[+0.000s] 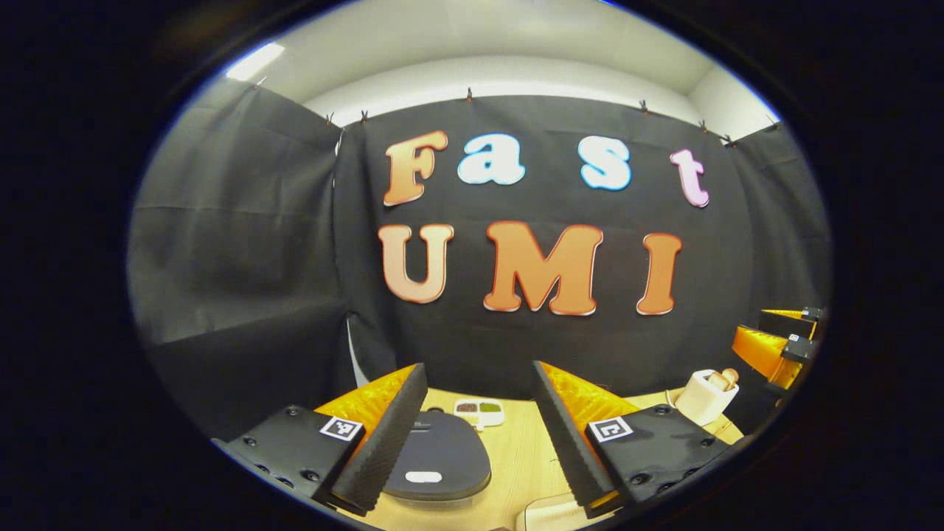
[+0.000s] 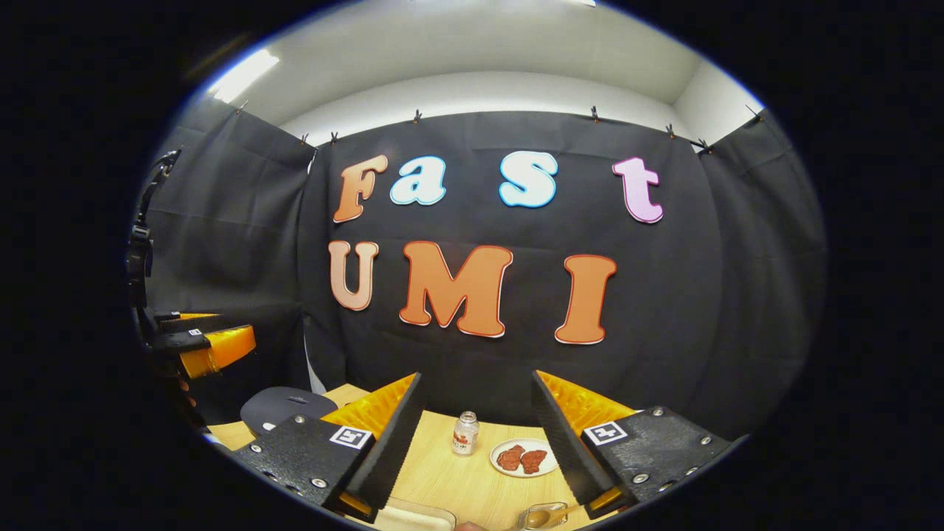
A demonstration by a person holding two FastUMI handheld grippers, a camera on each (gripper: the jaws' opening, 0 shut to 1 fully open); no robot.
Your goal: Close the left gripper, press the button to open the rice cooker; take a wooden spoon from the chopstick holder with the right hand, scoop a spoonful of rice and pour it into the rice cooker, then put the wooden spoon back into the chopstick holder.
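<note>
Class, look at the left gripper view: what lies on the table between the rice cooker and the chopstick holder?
Bare wooden table, partly hidden by a finger of the left tongs, lies between rice cooker and chopstick holder.

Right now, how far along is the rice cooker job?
Nothing looks done. The rice cooker lid is down, both grippers, left gripper and right gripper, are open and empty, and the wooden spoon stands in the chopstick holder. Every step remains.
</note>
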